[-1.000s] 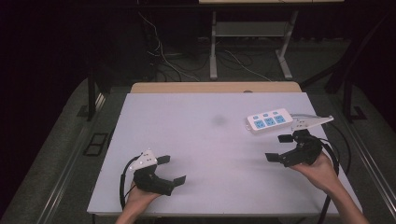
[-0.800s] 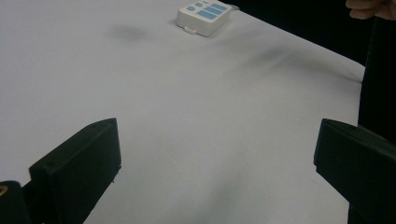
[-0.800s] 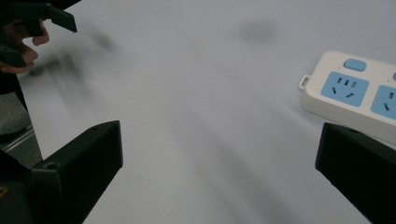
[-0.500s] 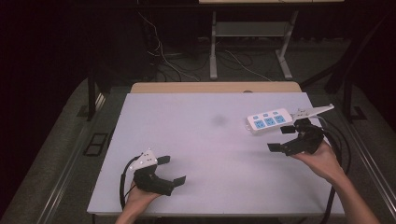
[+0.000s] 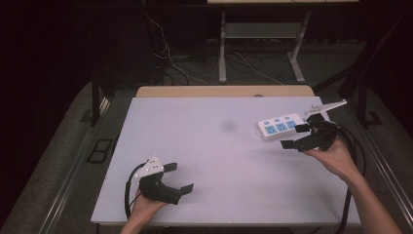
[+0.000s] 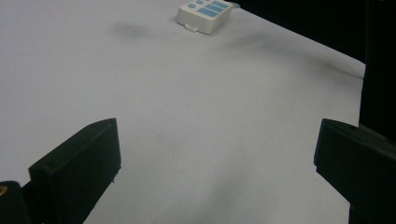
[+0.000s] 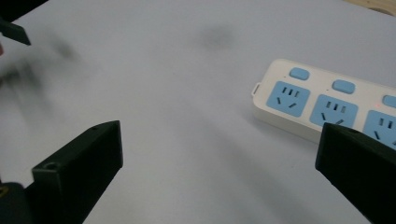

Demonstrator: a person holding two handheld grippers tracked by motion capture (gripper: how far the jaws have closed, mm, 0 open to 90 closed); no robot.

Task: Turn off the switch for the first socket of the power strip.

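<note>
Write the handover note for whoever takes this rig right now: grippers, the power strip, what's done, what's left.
Left gripper: open, holds nothing, near the table's near-left edge.
Right gripper: open, holds nothing, beside the power strip, not touching it as far as I can tell.
Power strip: white, blue sockets and switches, flat at the table's far right.
Done: nothing gripped yet.
Left: probably close the right gripper on the strip or press a switch; a small red light shows near one socket.

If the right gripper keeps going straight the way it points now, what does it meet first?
Probably bare table: the right gripper, jaws open, aims down at it, with the power strip just off its right jaw. Depth is unclear.
</note>
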